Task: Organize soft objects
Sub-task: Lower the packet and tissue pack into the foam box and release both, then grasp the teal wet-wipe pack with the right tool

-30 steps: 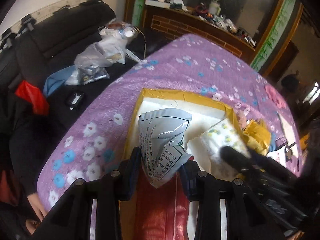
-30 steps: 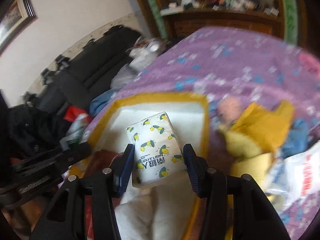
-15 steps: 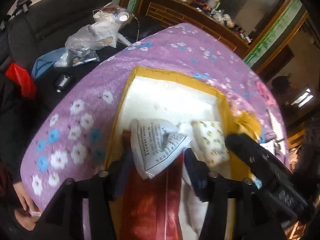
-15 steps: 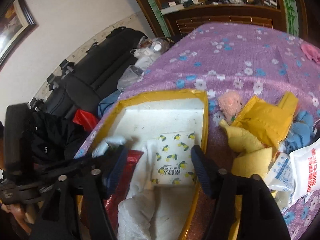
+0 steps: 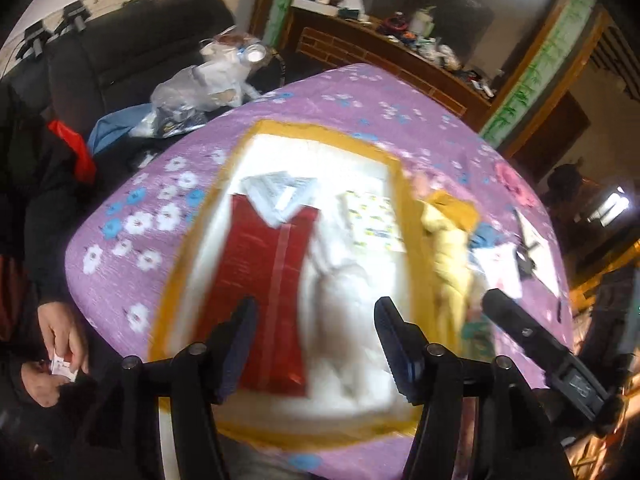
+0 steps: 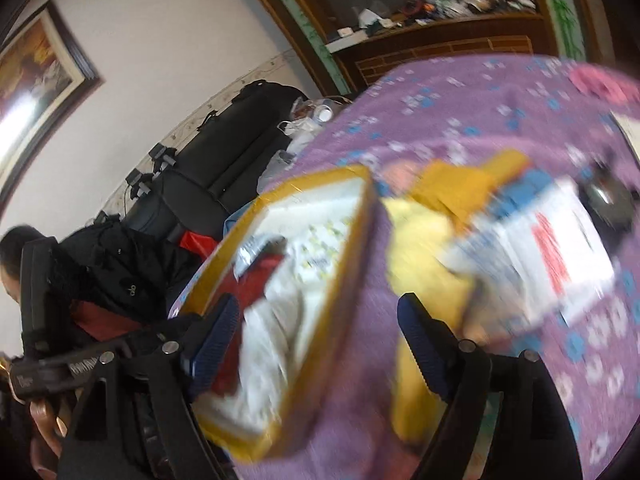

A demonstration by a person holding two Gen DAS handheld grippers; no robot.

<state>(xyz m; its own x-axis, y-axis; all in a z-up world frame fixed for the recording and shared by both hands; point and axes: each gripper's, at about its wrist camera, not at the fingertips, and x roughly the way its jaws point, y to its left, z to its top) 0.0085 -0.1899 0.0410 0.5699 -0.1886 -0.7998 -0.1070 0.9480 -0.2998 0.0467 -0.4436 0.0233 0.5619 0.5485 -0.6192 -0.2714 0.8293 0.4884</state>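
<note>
A yellow-rimmed white foam box [image 5: 320,128] lies on the purple flowered cloth [image 5: 420,120]. In it lie a red pouch [image 5: 264,280], a grey printed pouch [image 5: 280,196], a tissue pack with yellow print [image 5: 372,220] and a white soft bundle [image 5: 348,320]. My left gripper [image 5: 316,344] is open and empty above the box's near end. My right gripper [image 6: 316,344] is open and empty over the box's right rim [image 6: 340,292]. Right of the box lie yellow soft items [image 6: 424,252], a blue item [image 6: 532,184] and a white-and-red pack [image 6: 560,256].
A black sofa [image 5: 120,60] with plastic bags [image 5: 200,84] stands at the left. A person [image 6: 24,264] sits at the left edge. A wooden cabinet [image 5: 380,48] with clutter stands behind the table. The right gripper's body [image 5: 540,360] shows at the left view's right.
Both grippers opened and let go: the grey pouch and the tissue pack now lie in the box. Both grippers pulled back and up; the right one swung right toward the yellow items.
</note>
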